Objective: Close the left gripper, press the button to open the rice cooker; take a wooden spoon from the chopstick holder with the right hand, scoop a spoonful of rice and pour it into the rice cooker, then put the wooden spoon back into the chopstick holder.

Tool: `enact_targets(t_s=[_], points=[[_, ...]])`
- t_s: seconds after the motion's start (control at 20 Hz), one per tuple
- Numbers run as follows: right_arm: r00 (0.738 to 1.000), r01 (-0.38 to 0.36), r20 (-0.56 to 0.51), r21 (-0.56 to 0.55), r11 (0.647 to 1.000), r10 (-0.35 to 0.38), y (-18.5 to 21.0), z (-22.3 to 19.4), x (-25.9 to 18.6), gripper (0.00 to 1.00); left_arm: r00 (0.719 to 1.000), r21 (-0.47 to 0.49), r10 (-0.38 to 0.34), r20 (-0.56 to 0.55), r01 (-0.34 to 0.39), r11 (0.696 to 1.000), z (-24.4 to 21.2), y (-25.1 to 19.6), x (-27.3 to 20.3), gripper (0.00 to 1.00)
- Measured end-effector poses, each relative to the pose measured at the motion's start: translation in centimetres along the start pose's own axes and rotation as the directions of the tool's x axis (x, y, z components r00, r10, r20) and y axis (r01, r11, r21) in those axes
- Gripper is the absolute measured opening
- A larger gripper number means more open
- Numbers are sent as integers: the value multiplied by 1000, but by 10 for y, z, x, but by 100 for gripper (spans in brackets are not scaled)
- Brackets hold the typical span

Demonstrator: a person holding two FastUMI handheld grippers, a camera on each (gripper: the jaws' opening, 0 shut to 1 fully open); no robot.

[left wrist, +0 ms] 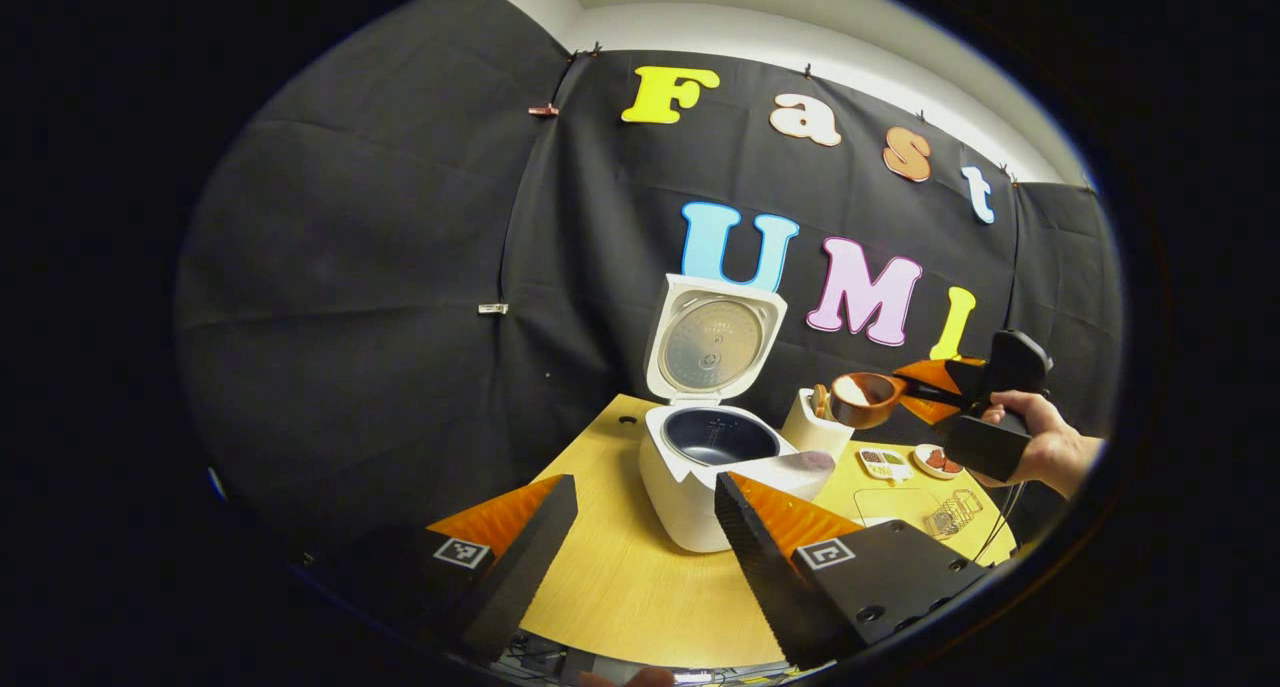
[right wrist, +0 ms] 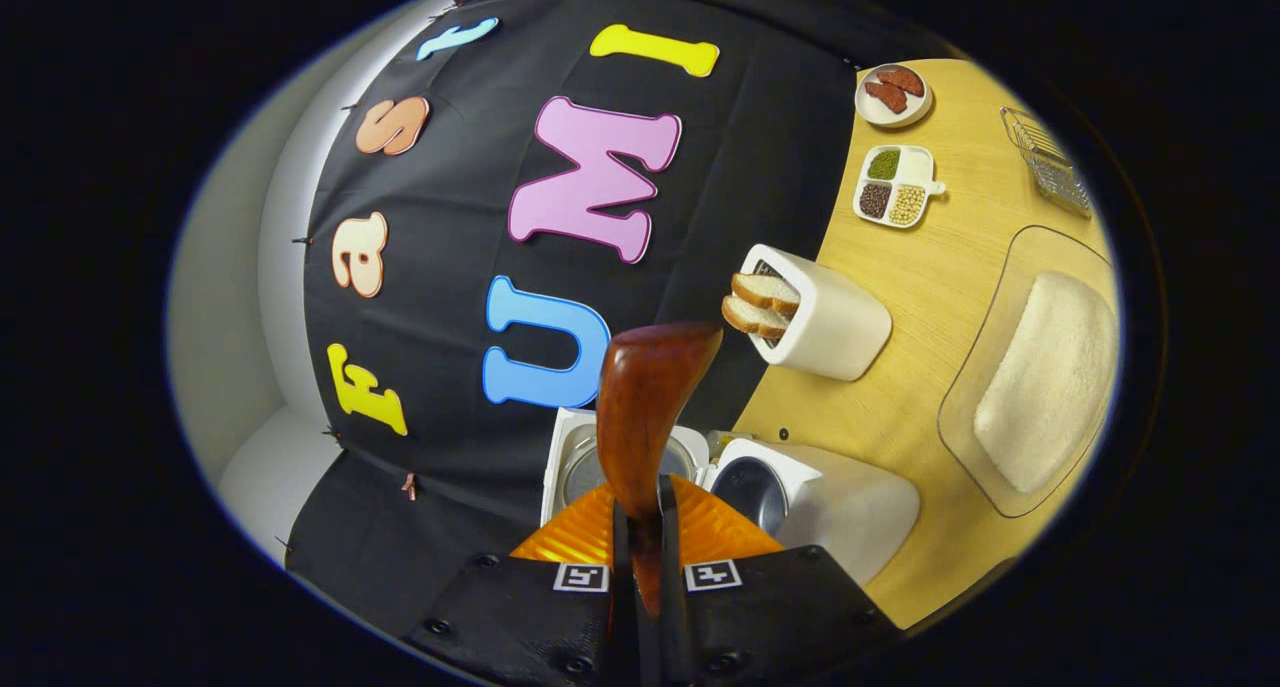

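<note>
The rice cooker [left wrist: 700,467] stands on the tabletop [left wrist: 620,577] with its lid [left wrist: 712,339] raised upright and the dark inner pot showing. In the left gripper view, the left gripper [left wrist: 640,537] hangs in front of the cooker with its fingers spread wide and nothing between them. Just beside the cooker stands the white chopstick holder [left wrist: 815,427]. The right gripper [right wrist: 640,557], held by a hand [left wrist: 1045,447], pinches the handle of the wooden spoon [right wrist: 645,407]; the spoon's bowl is in the air beside the holder, with rice in it. In the right gripper view, a clear tray of rice [right wrist: 1050,377] lies on the tabletop, well apart from the cooker.
</note>
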State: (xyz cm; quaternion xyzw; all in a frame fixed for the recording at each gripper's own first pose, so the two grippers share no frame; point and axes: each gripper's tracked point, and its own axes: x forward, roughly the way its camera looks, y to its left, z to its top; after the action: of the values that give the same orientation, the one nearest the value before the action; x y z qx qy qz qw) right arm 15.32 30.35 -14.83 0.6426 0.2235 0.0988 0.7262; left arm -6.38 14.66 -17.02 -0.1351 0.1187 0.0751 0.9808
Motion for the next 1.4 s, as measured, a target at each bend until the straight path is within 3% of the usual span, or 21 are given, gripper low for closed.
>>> enact_targets(t_s=[0.15,0.4,0.6,0.95,1.1,1.4], points=[[1000,-3,3,-52,999,3,11,-21,29,13,1000,15,3,-14,-2,1000,-10,4,3,95],[999,35,8,-251,967,-34,13,-48,82,13,999,-7,-1,-49,1,1000,-28,12,6,96],[997,74,16,-415,907,-74,-3,-59,118,13,997,-6,21,-78,-21,1000,-44,24,7,95],[985,149,16,-597,788,-174,-55,-74,162,13,990,-8,65,-123,-66,998,-67,48,5,96],[982,141,9,-699,701,-188,-58,-85,171,13,988,-16,79,-129,-82,996,-70,50,6,96],[988,38,-22,-921,388,-151,-36,-113,176,13,986,-27,96,-135,-101,995,-73,55,2,96]])
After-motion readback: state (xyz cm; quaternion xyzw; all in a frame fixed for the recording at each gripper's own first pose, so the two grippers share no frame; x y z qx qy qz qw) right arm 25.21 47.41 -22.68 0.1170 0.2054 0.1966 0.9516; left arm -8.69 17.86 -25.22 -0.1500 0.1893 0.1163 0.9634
